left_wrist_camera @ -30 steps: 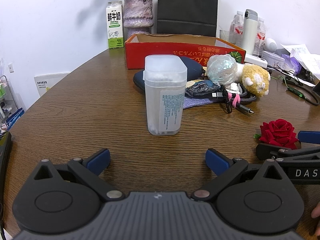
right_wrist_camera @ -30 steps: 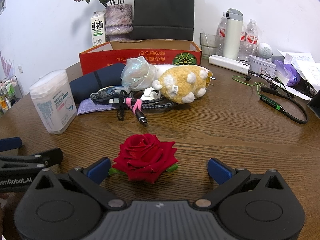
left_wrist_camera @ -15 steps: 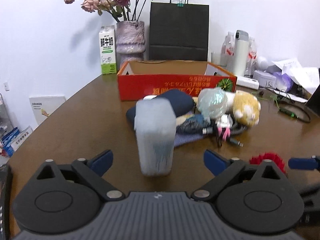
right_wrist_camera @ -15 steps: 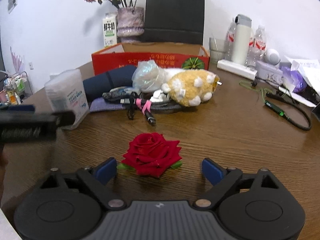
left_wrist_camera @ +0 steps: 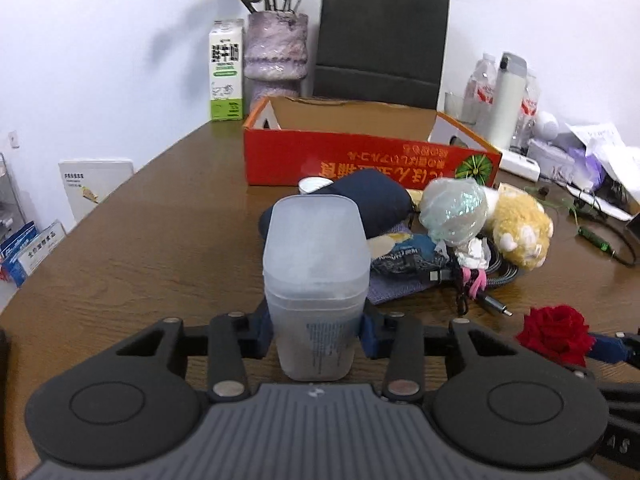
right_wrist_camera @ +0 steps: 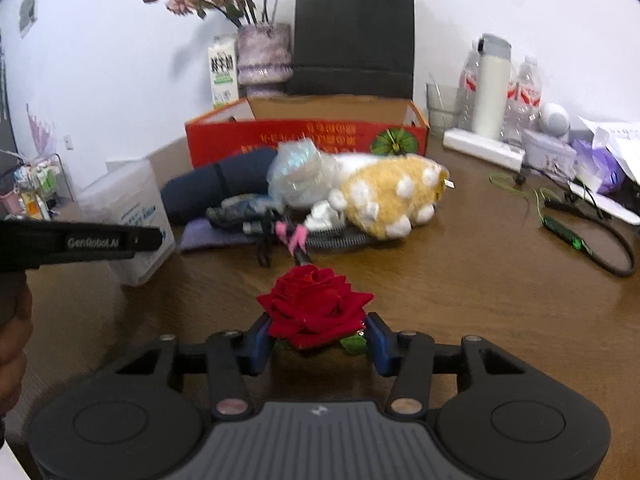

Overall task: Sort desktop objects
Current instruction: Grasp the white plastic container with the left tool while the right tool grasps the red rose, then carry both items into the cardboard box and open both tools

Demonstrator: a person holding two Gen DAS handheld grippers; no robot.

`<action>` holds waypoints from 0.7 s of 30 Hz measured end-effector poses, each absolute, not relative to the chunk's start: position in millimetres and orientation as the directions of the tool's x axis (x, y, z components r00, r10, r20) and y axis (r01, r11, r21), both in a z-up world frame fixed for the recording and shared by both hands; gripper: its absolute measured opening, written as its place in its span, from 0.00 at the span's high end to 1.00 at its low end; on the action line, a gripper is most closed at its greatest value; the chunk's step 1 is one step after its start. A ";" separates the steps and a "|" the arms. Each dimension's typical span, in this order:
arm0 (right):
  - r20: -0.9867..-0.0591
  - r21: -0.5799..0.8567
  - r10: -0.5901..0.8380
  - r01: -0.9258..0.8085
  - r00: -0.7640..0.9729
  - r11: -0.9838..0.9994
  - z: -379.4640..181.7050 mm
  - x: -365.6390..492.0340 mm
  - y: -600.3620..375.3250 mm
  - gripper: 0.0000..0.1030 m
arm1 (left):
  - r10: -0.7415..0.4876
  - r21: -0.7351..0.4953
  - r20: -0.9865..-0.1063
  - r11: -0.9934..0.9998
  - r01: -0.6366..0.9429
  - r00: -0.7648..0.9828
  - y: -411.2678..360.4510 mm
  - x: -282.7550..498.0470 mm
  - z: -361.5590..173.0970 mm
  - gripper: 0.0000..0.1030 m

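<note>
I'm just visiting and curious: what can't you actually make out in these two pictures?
- Inside of the red box: hidden by its front wall, both views.
- Container label: too blurred, left view.
- Rose stem: hidden behind the bloom and the right claw.

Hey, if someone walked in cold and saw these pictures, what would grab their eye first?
Probably the red rose, bright against the brown table and pinched in the right gripper. Next, the frosted plastic container standing upright in the left gripper, whose jaws have just closed onto its sides. Behind both sits the open red cardboard box with a jumble of items piled before it.
</note>
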State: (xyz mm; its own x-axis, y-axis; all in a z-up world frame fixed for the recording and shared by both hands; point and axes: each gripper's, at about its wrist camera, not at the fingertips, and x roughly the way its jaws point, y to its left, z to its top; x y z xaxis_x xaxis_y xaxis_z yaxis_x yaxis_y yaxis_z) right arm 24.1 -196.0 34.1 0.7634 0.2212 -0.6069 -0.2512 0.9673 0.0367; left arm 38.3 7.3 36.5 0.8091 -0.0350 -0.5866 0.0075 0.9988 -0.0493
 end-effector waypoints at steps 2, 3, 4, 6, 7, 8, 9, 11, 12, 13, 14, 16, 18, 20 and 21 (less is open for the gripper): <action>-0.575 0.031 0.238 -0.270 0.783 0.962 48.0 23.1 -196.1 0.55 | -0.036 -0.045 -0.565 0.999 0.012 0.825 9.9 33.1 50.1 0.60; -0.554 0.028 0.248 -0.280 0.795 0.960 56.4 23.3 -196.9 0.55 | -0.032 -0.042 -0.555 0.999 0.011 0.831 11.3 33.5 57.8 0.60; -0.531 0.025 0.258 -0.289 0.807 0.957 65.5 25.0 -197.7 0.55 | -0.029 -0.044 -0.544 0.999 0.006 0.839 13.7 36.5 68.0 0.60; -0.497 0.010 0.269 -0.304 0.825 0.952 82.2 34.7 -197.9 0.55 | -0.033 -0.053 -0.528 0.999 0.006 0.848 17.1 49.7 86.3 0.60; -0.479 0.002 0.271 -0.307 0.835 0.952 89.7 42.3 -197.5 0.55 | -0.032 -0.057 -0.518 0.998 0.003 0.855 17.8 58.4 94.1 0.60; -0.463 -0.005 0.268 -0.305 0.845 0.952 96.8 51.5 -196.6 0.55 | -0.021 -0.046 -0.510 0.999 -0.003 0.860 17.7 69.2 101.9 0.60; -0.452 -0.013 0.262 -0.299 0.853 0.954 103.7 62.7 -195.7 0.55 | -0.014 -0.036 -0.500 0.999 -0.005 0.866 16.8 80.6 109.3 0.60; -0.437 -0.011 0.261 -0.296 0.861 0.955 116.4 90.4 -195.1 0.55 | -0.008 -0.040 -0.488 0.999 -0.013 0.873 16.3 107.6 124.1 0.60; -0.436 -0.003 0.267 -0.299 0.859 0.954 121.6 106.3 -195.2 0.55 | -0.010 -0.037 -0.486 0.999 -0.009 0.874 15.4 122.7 130.9 0.60; -0.438 0.006 0.271 -0.299 0.857 0.954 126.7 124.8 -195.7 0.55 | -0.013 -0.038 -0.478 0.999 -0.007 0.878 15.6 140.3 137.6 0.60; -0.439 0.014 0.268 -0.292 0.857 0.956 131.9 144.6 -196.3 0.55 | 0.000 -0.033 -0.475 0.999 -0.018 0.880 14.8 155.7 141.3 0.60; -0.448 0.008 0.259 -0.286 0.856 0.958 139.1 183.3 -195.7 0.54 | 0.037 0.004 -0.479 0.999 -0.040 0.877 13.7 192.8 146.7 0.60; -0.464 0.007 0.242 -0.270 0.852 0.963 140.7 227.0 -196.0 0.54 | 0.059 0.036 -0.503 0.998 -0.048 0.862 12.6 233.6 146.3 0.60; -0.516 0.014 0.219 -0.247 0.828 0.969 137.0 274.5 -196.2 0.54 | 0.076 0.051 -0.545 0.997 -0.058 0.835 12.0 275.7 139.8 0.60; -0.544 0.017 0.205 -0.234 0.814 0.972 134.0 297.8 -195.8 0.54 | 0.083 0.065 -0.568 0.996 -0.055 0.819 10.8 295.7 134.4 0.60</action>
State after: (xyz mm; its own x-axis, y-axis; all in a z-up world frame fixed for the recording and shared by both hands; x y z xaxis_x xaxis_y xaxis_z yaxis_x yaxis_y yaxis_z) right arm 297.8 -195.8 134.0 0.8137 0.2049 -0.5440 -0.2336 0.9722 0.0167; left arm 295.7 10.8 134.4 0.8189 0.0826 -0.5679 -0.0554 0.9963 0.0650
